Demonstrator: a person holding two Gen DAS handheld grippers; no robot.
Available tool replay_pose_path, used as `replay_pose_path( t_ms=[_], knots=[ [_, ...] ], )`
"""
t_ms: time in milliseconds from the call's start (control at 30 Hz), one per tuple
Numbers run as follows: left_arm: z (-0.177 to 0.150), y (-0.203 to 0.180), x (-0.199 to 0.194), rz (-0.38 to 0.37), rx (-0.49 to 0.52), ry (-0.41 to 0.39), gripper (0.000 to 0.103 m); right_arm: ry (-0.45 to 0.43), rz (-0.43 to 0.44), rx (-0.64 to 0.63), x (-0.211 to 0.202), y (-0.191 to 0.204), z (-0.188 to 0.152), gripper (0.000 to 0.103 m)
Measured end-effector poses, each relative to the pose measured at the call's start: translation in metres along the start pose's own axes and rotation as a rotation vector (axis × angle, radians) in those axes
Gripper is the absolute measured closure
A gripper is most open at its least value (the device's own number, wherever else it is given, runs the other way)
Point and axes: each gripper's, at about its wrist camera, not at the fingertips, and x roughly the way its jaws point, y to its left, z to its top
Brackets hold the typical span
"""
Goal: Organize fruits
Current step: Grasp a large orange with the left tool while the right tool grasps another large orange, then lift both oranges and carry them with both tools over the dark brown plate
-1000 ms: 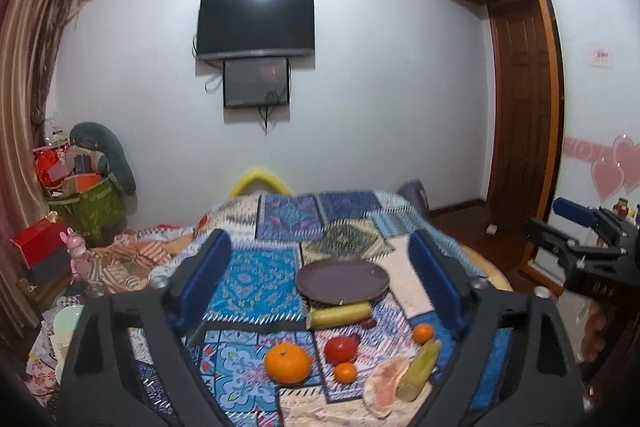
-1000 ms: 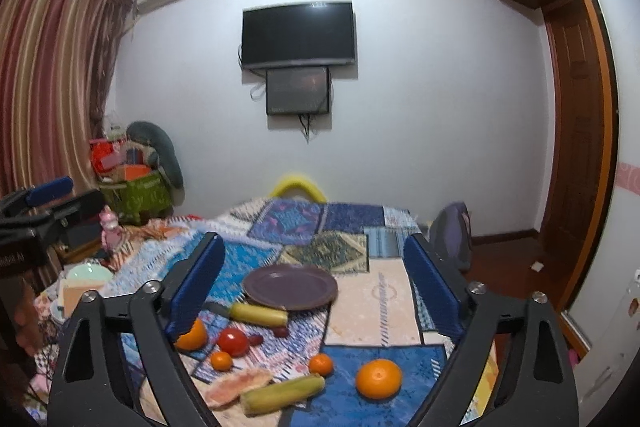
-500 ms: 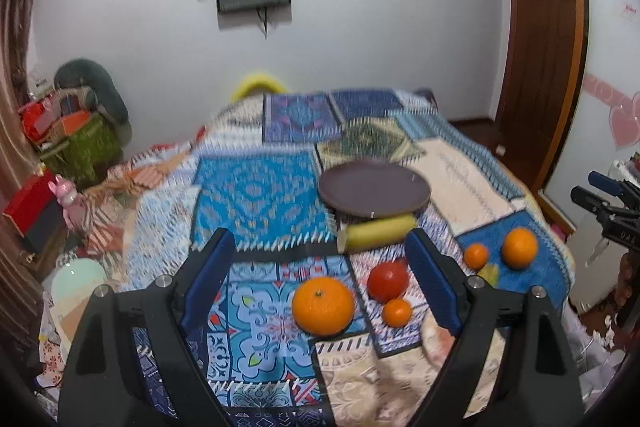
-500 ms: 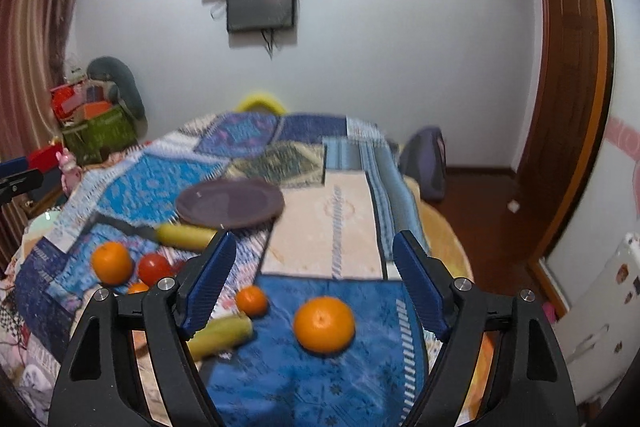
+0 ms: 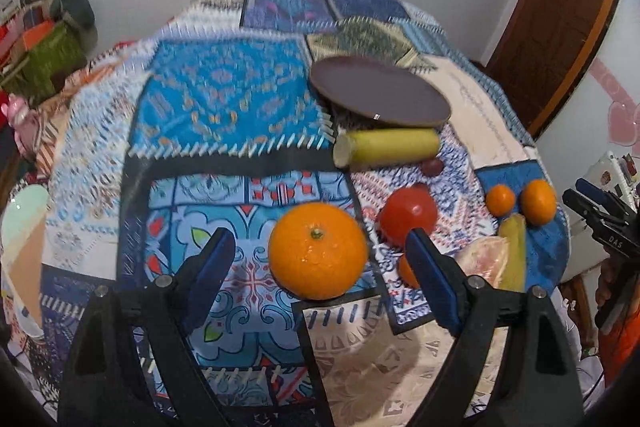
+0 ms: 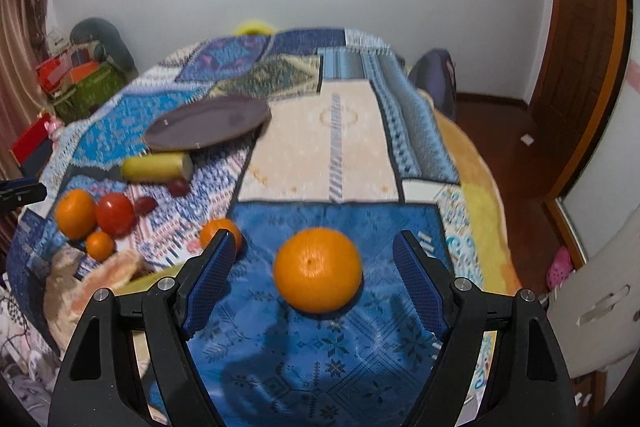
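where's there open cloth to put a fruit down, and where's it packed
Free: the cream panel right of the brown plate and behind the big orange; also the plate's own bare top. Crowded: the left cluster around the tomato, small oranges and banana.

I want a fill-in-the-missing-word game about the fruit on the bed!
1. Each gripper has a big ____ sitting between its open jaws.
2. The dark plate has ____ fruit on it.
3. The red tomato sits to the ____ of the left gripper's big fruit in the left wrist view.
4. The right gripper's big fruit rests on a ____ patch of the quilt.

Missing words: orange; no; right; blue
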Motion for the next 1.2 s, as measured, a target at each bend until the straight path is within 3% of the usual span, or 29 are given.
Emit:
replay_pose_path(
  t_ms=[233,400,600,867,1000,1200],
  knots=[
    [-0.002,0.007,0.028,-0.005,-0.023,0.064,0.027,0.073,0.000,0.002,0.028,-0.001,-0.008,0.024],
    [-0.001,0.013,0.039,-0.041,-0.063,0.087,0.028,0.111,0.003,-0.006,0.043,0.000,-0.012,0.024],
    [-0.003,0.008,0.060,-0.038,-0.039,0.153,0.033,0.148,0.014,-0.009,0.056,0.002,-0.016,0.024],
    [-0.004,0.006,0.064,-0.018,-0.032,0.148,0.033,0.177,0.020,0.004,0.067,0.002,-0.020,0.025],
    [-0.004,0.003,0.064,-0.009,-0.028,0.146,0.034,0.170,0.006,0.000,0.065,0.002,-0.021,0.039],
    [0.001,0.000,0.053,0.026,-0.006,0.120,0.034,0.176,0.031,0.034,0.062,-0.005,-0.018,0.040]
  ],
)
